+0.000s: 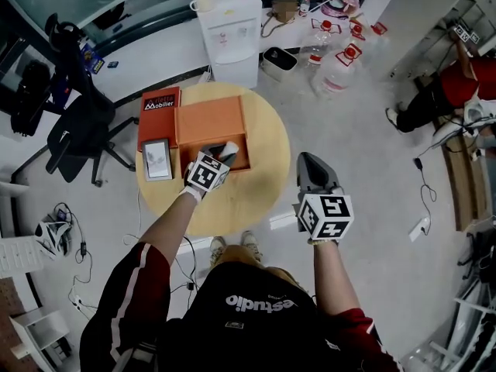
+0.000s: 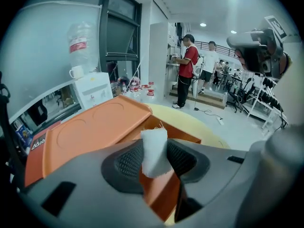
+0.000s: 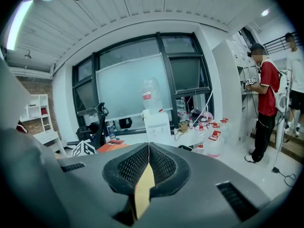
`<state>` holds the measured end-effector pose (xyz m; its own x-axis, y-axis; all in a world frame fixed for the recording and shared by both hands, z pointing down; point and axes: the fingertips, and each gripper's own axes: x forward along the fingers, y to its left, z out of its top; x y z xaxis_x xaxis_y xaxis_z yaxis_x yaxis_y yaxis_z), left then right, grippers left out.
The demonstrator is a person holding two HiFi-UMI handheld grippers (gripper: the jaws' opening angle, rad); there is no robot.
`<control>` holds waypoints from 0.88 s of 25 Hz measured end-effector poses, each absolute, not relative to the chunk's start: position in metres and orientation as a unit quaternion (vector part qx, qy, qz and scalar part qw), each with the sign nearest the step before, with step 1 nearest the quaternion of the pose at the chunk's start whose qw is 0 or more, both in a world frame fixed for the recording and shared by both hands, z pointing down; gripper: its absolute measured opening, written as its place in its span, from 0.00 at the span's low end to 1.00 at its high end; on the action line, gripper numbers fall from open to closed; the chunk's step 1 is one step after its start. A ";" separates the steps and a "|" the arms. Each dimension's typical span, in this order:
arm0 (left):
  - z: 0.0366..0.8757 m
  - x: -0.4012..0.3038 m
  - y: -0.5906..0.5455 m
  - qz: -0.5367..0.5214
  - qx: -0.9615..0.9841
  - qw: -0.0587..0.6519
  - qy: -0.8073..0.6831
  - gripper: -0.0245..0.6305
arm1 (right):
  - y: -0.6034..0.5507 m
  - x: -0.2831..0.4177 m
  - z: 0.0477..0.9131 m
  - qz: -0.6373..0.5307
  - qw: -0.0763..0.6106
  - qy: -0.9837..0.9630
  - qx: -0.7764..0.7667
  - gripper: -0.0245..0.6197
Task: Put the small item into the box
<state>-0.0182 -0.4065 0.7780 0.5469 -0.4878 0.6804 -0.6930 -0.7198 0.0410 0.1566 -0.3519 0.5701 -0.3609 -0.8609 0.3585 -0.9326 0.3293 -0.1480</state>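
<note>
An orange box [image 1: 239, 140] stands open on the round wooden table [image 1: 263, 200], its flat lid [image 1: 210, 119] folded back on the far side. My left gripper [image 1: 226, 154] hovers over the box's open compartment, shut on a small white item [image 2: 154, 152]. In the left gripper view the item stands upright between the pads, with the orange lid [image 2: 90, 132] to its left and the box wall [image 2: 164, 194] beneath. My right gripper [image 1: 308, 162] hangs just off the table's right edge, jaws shut together with nothing between them [image 3: 148, 163].
A red booklet [image 1: 160, 104] and a grey framed card [image 1: 157, 160] lie left of the box. Beyond the table are a white water dispenser [image 1: 228, 23], water jugs [image 1: 339, 67] and a black office chair [image 1: 81, 130]. People stand in the background [image 2: 189, 70].
</note>
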 end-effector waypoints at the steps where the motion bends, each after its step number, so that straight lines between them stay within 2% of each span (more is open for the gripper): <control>1: 0.782 -0.018 -0.409 0.336 0.864 0.158 -0.340 0.30 | -0.351 0.157 0.572 0.167 0.110 -0.808 0.555 0.08; 8: 0.807 -0.013 -0.411 0.367 0.856 0.174 -0.320 0.30 | -0.346 0.169 0.586 0.188 0.121 -0.798 0.560 0.08; 22: 0.813 -0.005 -0.415 0.356 0.858 0.191 -0.316 0.30 | -0.345 0.175 0.591 0.189 0.134 -0.792 0.565 0.08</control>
<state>-0.0054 -0.4152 0.8133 0.5465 -0.4062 0.7324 -0.6780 -0.7279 0.1022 0.1746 -0.3449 0.5906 -0.3257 -0.8441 0.4259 -0.9455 0.2900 -0.1485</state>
